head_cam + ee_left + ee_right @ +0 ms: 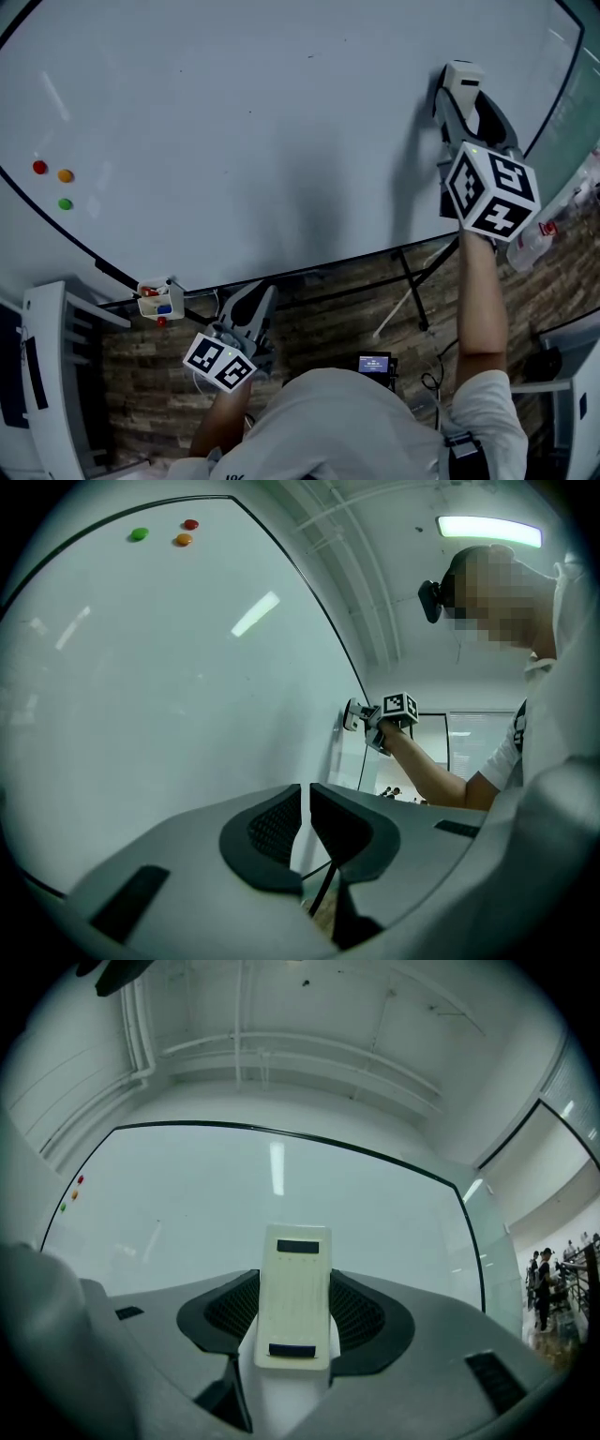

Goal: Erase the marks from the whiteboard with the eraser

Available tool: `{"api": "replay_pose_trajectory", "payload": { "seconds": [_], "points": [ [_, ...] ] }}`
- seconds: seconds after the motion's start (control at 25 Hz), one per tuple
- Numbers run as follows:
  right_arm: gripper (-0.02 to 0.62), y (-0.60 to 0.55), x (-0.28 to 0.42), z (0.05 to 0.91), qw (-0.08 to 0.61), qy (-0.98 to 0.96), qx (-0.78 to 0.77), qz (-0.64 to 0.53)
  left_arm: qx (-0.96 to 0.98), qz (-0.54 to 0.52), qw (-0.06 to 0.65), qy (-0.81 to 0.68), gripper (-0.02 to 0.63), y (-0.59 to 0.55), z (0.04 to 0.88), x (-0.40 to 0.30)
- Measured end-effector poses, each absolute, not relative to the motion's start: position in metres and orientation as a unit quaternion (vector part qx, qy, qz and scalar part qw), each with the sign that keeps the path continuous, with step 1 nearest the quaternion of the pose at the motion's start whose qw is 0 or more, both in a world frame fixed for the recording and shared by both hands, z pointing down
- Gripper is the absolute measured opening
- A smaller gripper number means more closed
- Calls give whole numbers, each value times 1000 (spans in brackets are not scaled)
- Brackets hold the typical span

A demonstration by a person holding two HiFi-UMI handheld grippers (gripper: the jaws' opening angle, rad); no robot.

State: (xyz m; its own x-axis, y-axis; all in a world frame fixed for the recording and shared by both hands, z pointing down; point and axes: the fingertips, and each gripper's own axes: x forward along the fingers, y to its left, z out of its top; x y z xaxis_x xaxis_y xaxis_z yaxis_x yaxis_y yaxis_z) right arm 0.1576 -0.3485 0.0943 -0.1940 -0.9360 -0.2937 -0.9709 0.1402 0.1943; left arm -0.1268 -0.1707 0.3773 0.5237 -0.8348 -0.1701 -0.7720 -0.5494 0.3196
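Near the upper right of the whiteboard (244, 131), the right gripper (459, 94) clamps its jaws on the sides of a pale rectangular eraser (461, 73), which sits against the board's surface close to the black frame edge. The left gripper (251, 302) hangs below the board's lower edge, its jaws closed to a thin slit with nothing between them. Red (39, 167), orange (65, 175) and green (65, 202) magnets cluster at the board's far left.
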Motion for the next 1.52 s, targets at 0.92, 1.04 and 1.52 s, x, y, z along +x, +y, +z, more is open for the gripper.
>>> {"api": "replay_pose_trajectory", "payload": {
  "seconds": [0.92,1.04,1.52],
  "points": [
    [253,-355,68,51,-5,734,-640,226,860,-153,108,-474,35,-152,386,-175],
    [253,-347,39,51,-15,740,-626,247,859,-156,111,-475,35,-149,388,-181],
    [253,-317,-58,70,-46,771,-562,295,853,-167,120,-480,35,-142,395,-198]
  ]
}}
